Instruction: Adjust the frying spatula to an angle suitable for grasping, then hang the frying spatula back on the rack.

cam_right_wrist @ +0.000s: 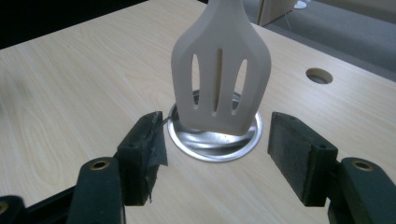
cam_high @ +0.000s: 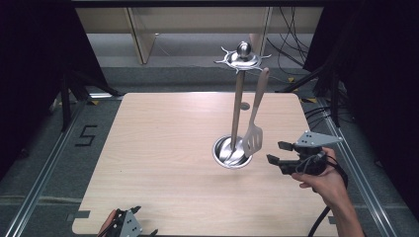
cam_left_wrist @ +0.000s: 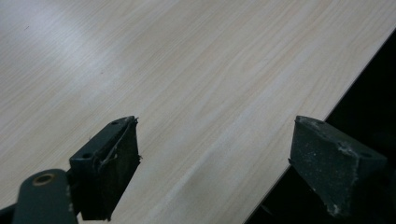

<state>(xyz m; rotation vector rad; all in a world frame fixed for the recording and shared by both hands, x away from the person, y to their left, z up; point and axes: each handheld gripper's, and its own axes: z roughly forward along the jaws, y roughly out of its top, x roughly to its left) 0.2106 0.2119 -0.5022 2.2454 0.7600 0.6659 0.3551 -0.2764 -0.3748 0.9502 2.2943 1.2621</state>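
Note:
A metal utensil stand (cam_high: 237, 106) rises from a round base (cam_high: 223, 154) on the wooden table (cam_high: 163, 148), with a ring of hooks at its top (cam_high: 242, 58). A pale slotted spatula (cam_high: 253, 137) hangs from one hook, its blade just above the base. My right gripper (cam_high: 273, 151) is held level just right of the blade, open, with nothing between its pads. In the right gripper view the spatula (cam_right_wrist: 219, 70) hangs just beyond the right gripper (cam_right_wrist: 217, 140), over the base (cam_right_wrist: 205, 151). My left gripper (cam_high: 145, 220) rests at the table's near edge, open and empty (cam_left_wrist: 219, 154).
A small round hole (cam_high: 244, 105) is cut in the table behind the stand. Dark curtains and stand legs flank the table, and cables lie on the floor at the back right. A hand and forearm (cam_high: 336, 197) hold the right gripper.

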